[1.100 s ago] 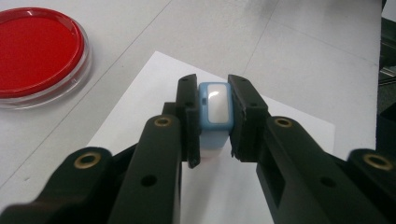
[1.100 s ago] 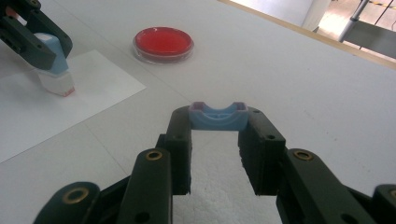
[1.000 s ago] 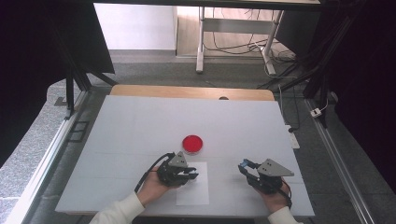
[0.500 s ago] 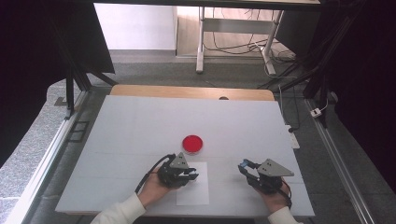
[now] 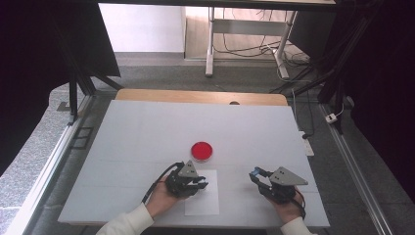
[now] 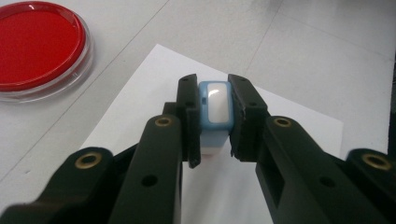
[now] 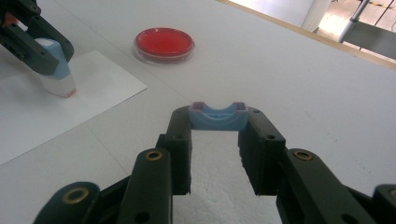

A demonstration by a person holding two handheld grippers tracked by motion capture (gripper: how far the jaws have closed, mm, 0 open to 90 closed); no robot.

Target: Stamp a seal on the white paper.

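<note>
My left gripper (image 6: pixel 215 100) is shut on a small blue-and-white stamp (image 6: pixel 215 109), held over a white sheet of paper (image 6: pixel 289 126). In the right gripper view the stamp (image 7: pixel 55 67) stands tilted with its reddish foot down on the paper (image 7: pixel 93 79). My right gripper (image 7: pixel 218 122) is shut on a small blue cap (image 7: pixel 218 117), just above the table. From above, the left gripper (image 5: pixel 201 184) sits over the paper (image 5: pixel 205 205) and the right gripper (image 5: pixel 255 175) lies to its right. A red petri dish (image 5: pixel 201 151) rests beyond the paper.
The white table (image 5: pixel 147 132) stretches wide behind the dish, with a wooden strip (image 5: pixel 195 96) at its far edge. Dark frame posts (image 5: pixel 73 93) and rails stand at both sides. The table's near edge runs just under the person's hands.
</note>
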